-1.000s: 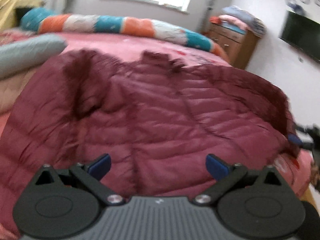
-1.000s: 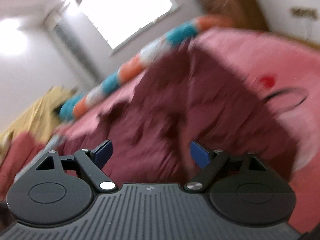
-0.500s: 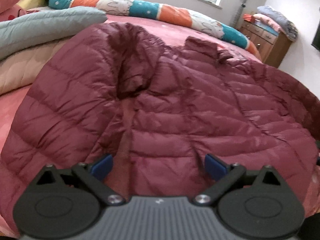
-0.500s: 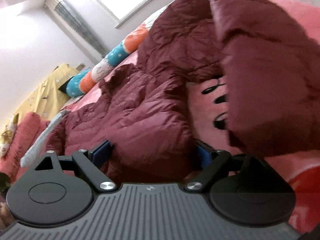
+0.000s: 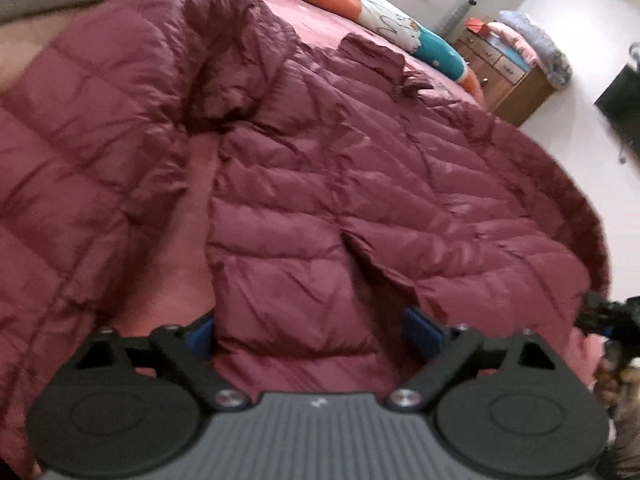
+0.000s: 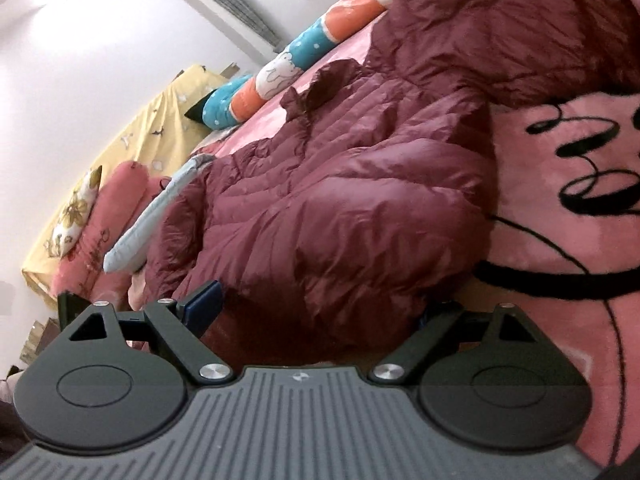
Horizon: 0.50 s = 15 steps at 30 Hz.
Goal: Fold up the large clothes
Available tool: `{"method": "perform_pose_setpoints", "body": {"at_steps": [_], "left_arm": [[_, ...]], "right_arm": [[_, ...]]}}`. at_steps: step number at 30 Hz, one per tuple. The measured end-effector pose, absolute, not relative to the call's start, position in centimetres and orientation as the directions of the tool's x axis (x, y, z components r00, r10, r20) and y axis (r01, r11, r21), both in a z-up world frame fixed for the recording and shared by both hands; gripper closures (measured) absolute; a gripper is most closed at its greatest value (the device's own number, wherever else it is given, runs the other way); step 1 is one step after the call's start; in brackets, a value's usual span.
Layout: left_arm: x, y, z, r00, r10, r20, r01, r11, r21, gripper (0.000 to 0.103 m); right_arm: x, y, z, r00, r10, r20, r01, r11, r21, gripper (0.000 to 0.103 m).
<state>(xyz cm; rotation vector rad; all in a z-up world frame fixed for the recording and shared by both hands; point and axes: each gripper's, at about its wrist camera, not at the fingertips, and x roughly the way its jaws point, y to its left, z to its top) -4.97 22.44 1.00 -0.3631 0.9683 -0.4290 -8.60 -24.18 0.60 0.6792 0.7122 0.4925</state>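
Note:
A maroon quilted down jacket [image 5: 360, 168] lies spread front-up on the pink bed, collar far from me, one sleeve folded over at the upper left. My left gripper [image 5: 310, 334] straddles the near hem of the left front panel beside the zip opening. Its jaws are closing with the hem between them, and the blue pads [image 5: 202, 336] do not squeeze it. In the right wrist view, my right gripper [image 6: 316, 312] stands open around a puffy corner of the jacket [image 6: 340, 216]; its right pad is hidden behind the fabric. The right gripper's tip [image 5: 608, 316] shows at the jacket's right edge.
A pink blanket [image 6: 560, 208] with black cartoon lines covers the bed under the jacket. A long teal, orange and white bolster [image 5: 380, 12] lies along the far side. A grey quilt [image 6: 156, 216] and pillows sit at one end, a wooden dresser [image 5: 508, 80] by the wall.
My left gripper dropped toward the jacket's near hem, rolled a little, and its jaws narrowed around the hem. My right gripper swung across and pushed onto the jacket's right corner.

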Motion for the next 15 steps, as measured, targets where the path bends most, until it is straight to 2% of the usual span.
{"method": "perform_pose_setpoints", "body": {"at_steps": [3, 10, 13, 15], "left_arm": [[-4.7, 23.1, 1.5, 0.477, -0.58, -0.66, 0.162, 0.796, -0.583, 0.022], [-3.8, 22.3, 7.1, 0.58, -0.674, -0.458, 0.289, 0.695, -0.658, 0.02], [-2.9, 21.4, 8.6, 0.613, -0.651, -0.448, 0.323, 0.724, -0.609, 0.02], [-2.9, 21.1, 8.7, 0.619, -0.638, -0.459, 0.323, 0.739, -0.592, 0.02]], "right_arm": [[-8.6, -23.4, 2.1, 0.648, 0.655, -0.389, -0.225, 0.652, 0.724, 0.0], [-8.0, -21.2, 9.0, 0.684, 0.694, -0.226, -0.374, 0.599, 0.708, 0.0], [-6.5, -19.8, 11.3, 0.716, 0.653, -0.245, -0.362, 0.648, 0.67, 0.0], [-5.3, -18.5, 11.8, 0.724, 0.618, -0.306, -0.336, 0.703, 0.627, 0.0]]}}
